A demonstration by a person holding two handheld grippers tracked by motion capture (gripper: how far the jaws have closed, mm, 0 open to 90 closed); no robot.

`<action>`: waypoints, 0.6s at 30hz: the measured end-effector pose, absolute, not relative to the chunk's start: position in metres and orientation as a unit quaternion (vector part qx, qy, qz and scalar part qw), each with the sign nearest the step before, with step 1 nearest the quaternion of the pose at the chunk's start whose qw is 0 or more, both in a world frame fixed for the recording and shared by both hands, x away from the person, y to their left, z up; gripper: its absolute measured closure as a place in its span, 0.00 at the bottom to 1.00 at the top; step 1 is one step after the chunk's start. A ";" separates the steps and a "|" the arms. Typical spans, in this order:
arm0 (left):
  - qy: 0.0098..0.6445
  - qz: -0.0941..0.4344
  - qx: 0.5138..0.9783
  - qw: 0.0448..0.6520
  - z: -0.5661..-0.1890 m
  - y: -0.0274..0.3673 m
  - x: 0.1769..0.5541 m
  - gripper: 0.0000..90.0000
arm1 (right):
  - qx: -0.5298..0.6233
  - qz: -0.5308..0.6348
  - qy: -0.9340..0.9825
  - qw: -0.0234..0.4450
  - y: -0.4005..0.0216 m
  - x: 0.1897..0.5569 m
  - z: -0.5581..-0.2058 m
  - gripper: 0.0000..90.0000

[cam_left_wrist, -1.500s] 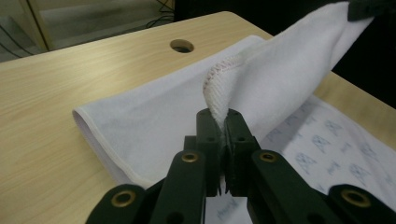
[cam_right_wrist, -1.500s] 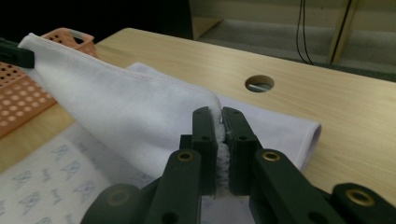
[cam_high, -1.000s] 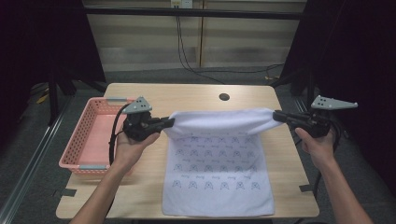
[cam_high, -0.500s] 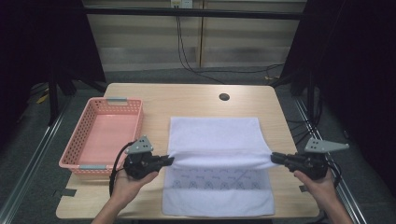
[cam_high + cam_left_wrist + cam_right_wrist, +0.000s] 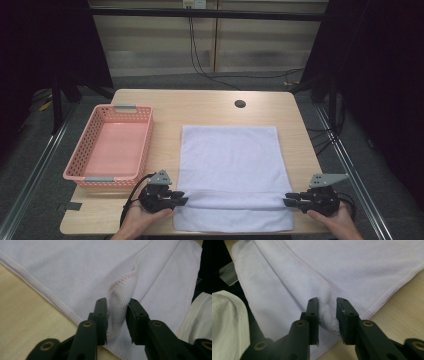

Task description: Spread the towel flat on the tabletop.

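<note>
- Left hand-held gripper (image 5: pixel 176 200) sits low at the near-left of the surface (image 5: pixel 210 107), jaws pointing right at the left edge of the white towel (image 5: pixel 230 160). Its jaws have just been opening; in the left gripper view (image 5: pixel 117 315) a raised corner of towel hem stands in the gap, left pad right against it, right pad slightly clear, so jaws are spread, not pinching.
- Right hand-held gripper (image 5: pixel 290 200) mirrors it at the near-right, jaws pointing left at the towel's right edge. Its jaws have also just been opening; in the right gripper view (image 5: pixel 327 312) a bunched bit of towel fold sits between the pads with gaps showing, grip loosened, jaws spread.
- A hand (image 5: pixel 142 222) under the left hand-held gripper and a hand (image 5: pixel 337 220) under the right one come in from the bottom edge of the high view.
- Towel lies flat on the surface, right of centre, folded over on itself: the upper layer's edge runs across as a line between the two hand-held grippers, with a strip of lower layer sticking out beyond it toward the near edge.
- Towel edges have stitched hems (image 5: pixel 50 297), pinkish thread seen close up.
- Pink plastic basket (image 5: pixel 142 145) stands on the left part of the surface, just beside the towel, not touching it.
- Small dark round hole (image 5: pixel 240 104) in the surface beyond the towel's far edge.
- Light wooden surface, dark floor (image 5: pixel 30 170) around it.
</note>
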State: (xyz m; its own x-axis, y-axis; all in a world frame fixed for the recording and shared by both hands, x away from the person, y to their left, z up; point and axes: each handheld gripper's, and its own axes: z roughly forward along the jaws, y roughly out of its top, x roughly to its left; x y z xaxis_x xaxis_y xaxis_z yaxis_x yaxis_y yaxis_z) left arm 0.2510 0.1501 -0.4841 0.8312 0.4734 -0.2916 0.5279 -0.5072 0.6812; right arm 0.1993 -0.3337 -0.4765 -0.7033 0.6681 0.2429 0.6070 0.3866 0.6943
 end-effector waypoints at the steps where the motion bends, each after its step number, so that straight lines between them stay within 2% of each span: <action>1: 0.283 -0.033 0.868 0.407 -0.484 0.150 0.249 0.75 | 0.388 0.398 0.830 0.041 -0.334 0.197 -0.476 0.78; 3: 0.283 -0.032 0.870 0.402 -0.482 0.150 0.244 0.72 | 0.378 0.400 0.834 0.036 -0.334 0.194 -0.475 0.78; 5: 0.272 -0.034 0.874 0.400 -0.482 0.151 0.239 0.82 | 0.373 0.395 0.839 0.034 -0.333 0.190 -0.473 0.81; 7: 0.273 -0.037 0.876 0.395 -0.482 0.154 0.235 0.83 | 0.368 0.394 0.842 0.033 -0.333 0.187 -0.472 0.80; 9: 0.271 -0.040 0.875 0.400 -0.481 0.161 0.230 0.80 | 0.366 0.396 0.842 0.032 -0.335 0.182 -0.469 0.77; 10: 0.276 -0.041 0.871 0.404 -0.480 0.168 0.226 0.77 | 0.371 0.401 0.837 0.036 -0.338 0.175 -0.466 0.72; 14: 0.301 -0.045 0.843 0.444 -0.471 0.181 0.224 0.64 | 0.388 0.420 0.819 0.048 -0.343 0.163 -0.457 0.64; 18: 0.302 -0.023 0.837 0.455 -0.463 0.181 0.232 0.64 | 0.394 0.433 0.808 0.063 -0.343 0.165 -0.454 0.61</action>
